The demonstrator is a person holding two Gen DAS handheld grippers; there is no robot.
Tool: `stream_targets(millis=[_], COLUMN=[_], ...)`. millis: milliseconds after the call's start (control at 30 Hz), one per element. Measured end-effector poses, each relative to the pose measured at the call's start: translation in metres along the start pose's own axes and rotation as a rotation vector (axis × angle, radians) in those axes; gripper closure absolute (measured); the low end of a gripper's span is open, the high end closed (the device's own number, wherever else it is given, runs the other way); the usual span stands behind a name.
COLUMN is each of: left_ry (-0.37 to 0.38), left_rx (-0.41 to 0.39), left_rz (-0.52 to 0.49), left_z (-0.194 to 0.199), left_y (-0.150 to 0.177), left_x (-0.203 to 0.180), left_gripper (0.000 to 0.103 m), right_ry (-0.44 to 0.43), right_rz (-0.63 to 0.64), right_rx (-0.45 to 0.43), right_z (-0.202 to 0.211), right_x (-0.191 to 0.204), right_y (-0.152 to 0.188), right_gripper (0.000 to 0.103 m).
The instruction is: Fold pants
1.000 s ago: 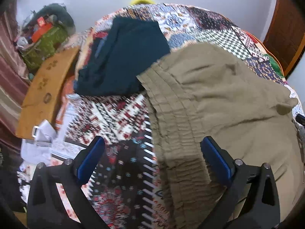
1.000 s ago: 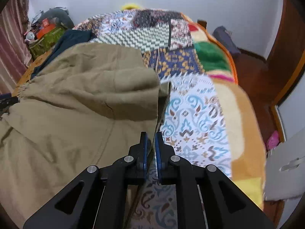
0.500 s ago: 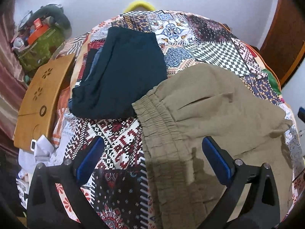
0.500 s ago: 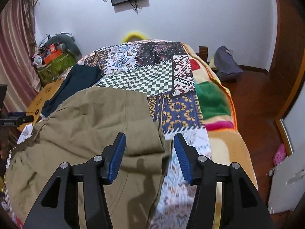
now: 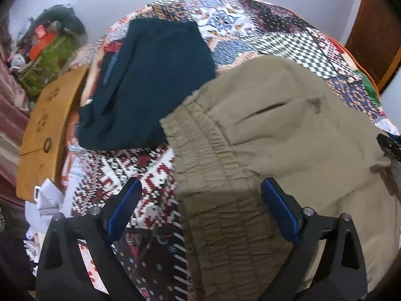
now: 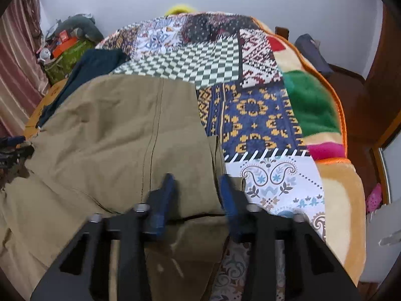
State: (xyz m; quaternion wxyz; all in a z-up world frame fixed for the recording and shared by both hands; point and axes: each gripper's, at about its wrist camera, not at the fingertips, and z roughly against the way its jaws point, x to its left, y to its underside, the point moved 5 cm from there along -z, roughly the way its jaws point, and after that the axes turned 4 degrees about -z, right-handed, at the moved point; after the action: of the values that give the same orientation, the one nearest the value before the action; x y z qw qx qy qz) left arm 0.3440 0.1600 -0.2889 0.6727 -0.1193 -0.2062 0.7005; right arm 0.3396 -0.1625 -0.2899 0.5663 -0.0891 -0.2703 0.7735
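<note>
Closing over the khaki pants

Right tool narrowed from a half-second ago, cloth between pads, not yet gripped; left tool released, easing shut.

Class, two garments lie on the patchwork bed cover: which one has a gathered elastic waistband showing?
The khaki pants: their ribbed waistband runs along the near-left edge. The dark teal folded garment behind them shows no gathered band.
</note>
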Motion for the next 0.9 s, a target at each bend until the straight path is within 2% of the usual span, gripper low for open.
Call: stream_targets(millis=[67, 167, 433, 600, 733, 833, 900], left_ry=[-0.001, 0.018, -0.046, -0.02, 0.014, -0.033, -0.042], left_rx=[-0.002, -0.002, -0.018, -0.013, 0.0, -0.035, -0.054], left_rz=[-0.001, -0.001, 0.034, 0.015, 0.013, -0.016, -0.022], left_z=[-0.001, -0.002, -0.001, -0.001, 0.008, 0.021, 0.027], left_y=[-0.001, 0.0, 0.003, 0.003, 0.0, -0.007, -0.013], left_x=[0.002, 0.003, 0.011, 0.011, 0.013, 0.016, 0.02], left_gripper=[0.016, 0.021, 0.018, 0.018, 0.018, 0.017, 0.016], right_ry=[0.007, 0.022, 0.056, 0.06, 0.082, 0.082, 0.059], right_rz=[0.022, 0.045, 0.068, 0.084, 0.091, 0.105, 0.102], right_rx=[0.012, 0.018, 0.061, 0.065, 0.012, -0.048, -0.082], right_z=[-0.002, -0.003, -0.015, -0.012, 0.006, 0.026, 0.038], right_x=[0.0, 0.0, 0.003, 0.003, 0.002, 0.006, 0.009], right_y=[0.002, 0.004, 0.009, 0.007, -0.001, -0.013, -0.022], right_gripper=[0.086, 0.089, 0.091, 0.09, 0.089, 0.087, 0.074])
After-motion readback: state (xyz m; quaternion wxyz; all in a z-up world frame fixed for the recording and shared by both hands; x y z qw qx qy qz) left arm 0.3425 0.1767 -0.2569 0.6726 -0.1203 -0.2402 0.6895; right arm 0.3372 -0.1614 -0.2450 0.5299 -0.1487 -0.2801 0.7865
